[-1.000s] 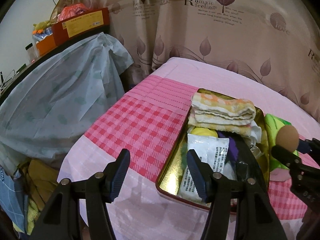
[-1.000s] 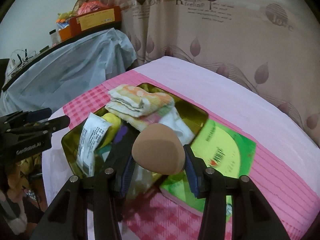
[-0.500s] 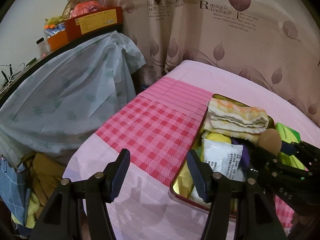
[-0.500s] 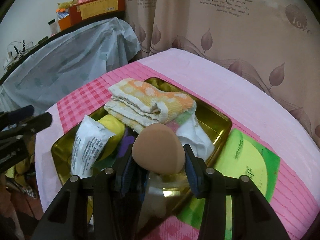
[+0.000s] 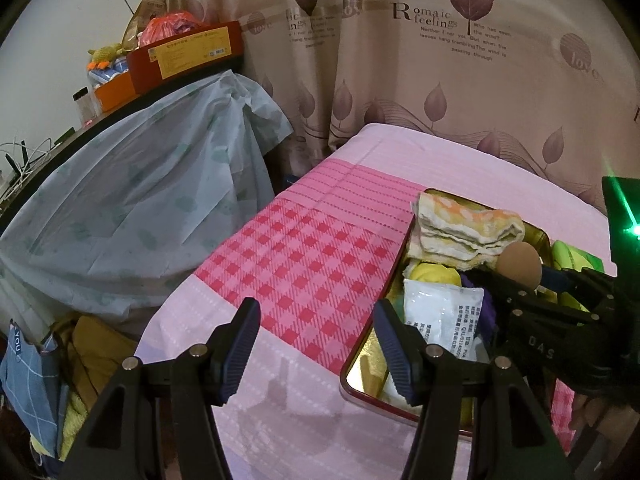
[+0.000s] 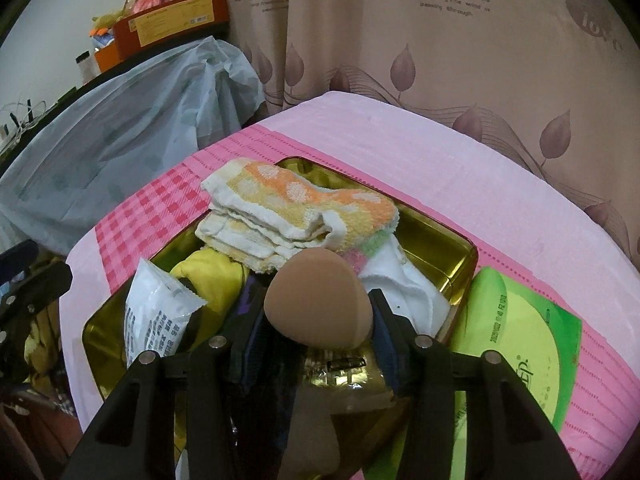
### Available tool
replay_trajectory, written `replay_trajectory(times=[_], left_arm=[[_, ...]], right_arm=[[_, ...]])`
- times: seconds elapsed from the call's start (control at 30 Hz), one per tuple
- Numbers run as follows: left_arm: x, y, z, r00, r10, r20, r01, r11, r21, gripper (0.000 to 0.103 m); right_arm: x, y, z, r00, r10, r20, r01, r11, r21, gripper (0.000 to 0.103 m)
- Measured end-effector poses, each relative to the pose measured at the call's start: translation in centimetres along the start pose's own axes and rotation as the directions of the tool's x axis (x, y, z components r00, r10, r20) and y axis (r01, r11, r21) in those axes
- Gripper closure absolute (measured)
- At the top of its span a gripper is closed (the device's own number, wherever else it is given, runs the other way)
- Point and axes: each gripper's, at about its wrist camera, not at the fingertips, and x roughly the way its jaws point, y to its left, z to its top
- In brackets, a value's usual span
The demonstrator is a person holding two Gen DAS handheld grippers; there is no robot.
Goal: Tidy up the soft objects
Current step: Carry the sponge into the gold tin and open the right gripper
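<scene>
A tan egg-shaped makeup sponge sits between the pads of my right gripper, whose jaws are opening while the pads still touch it. It hangs just above a gold tin on the pink bed. The tin holds a folded orange-and-yellow towel, a white packet, a yellow soft thing and a white cloth. In the left wrist view the sponge shows over the tin at the right. My left gripper stands open and empty over the checked bedcover, left of the tin.
A flat green package lies right of the tin. A pale blue plastic sheet covers furniture left of the bed, with boxes on top. Clothes pile on the floor. A leaf-print curtain hangs behind.
My right gripper has carried the sponge leftward and down, from beside the green package to over the tin. The left gripper has stayed open in place.
</scene>
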Motion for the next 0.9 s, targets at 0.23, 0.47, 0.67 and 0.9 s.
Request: replay_trajectory(times=[0.23,0.47,0.67,0.9], left_arm=[[-0.2,-0.2,0.1,1.0,-0.007,0.007,0.007,1.0,0.005,0.043],[-0.9,-0.5,0.2,0.999,-0.03,0.034,0.03,0.999,0.015,0.043],[-1.2,-0.8,0.1,0.998,-0.047,0.042,0.046,0.999,0.026,0.043],[-1.5,-1.5,-0.2,0.996,-0.074,0.043,0.072,0.996,0.053,0.043]], right_arm=[[-1.1,0.5,-0.1,0.999,-0.029,0.033,0.03,0.999,-0.014,0.033],[-3.0,1.0,-0.2,0.996,-0.046,0.072,0.049,0.998,-0.041,0.017],[-5.8,0.5,-1.3,0.993,-0.067,0.102,0.068,0.998,-0.01,0.009],[-9.1,0.0,-4.4,0.987,-0.107,0.119,0.102,0.994,0.045,0.002]])
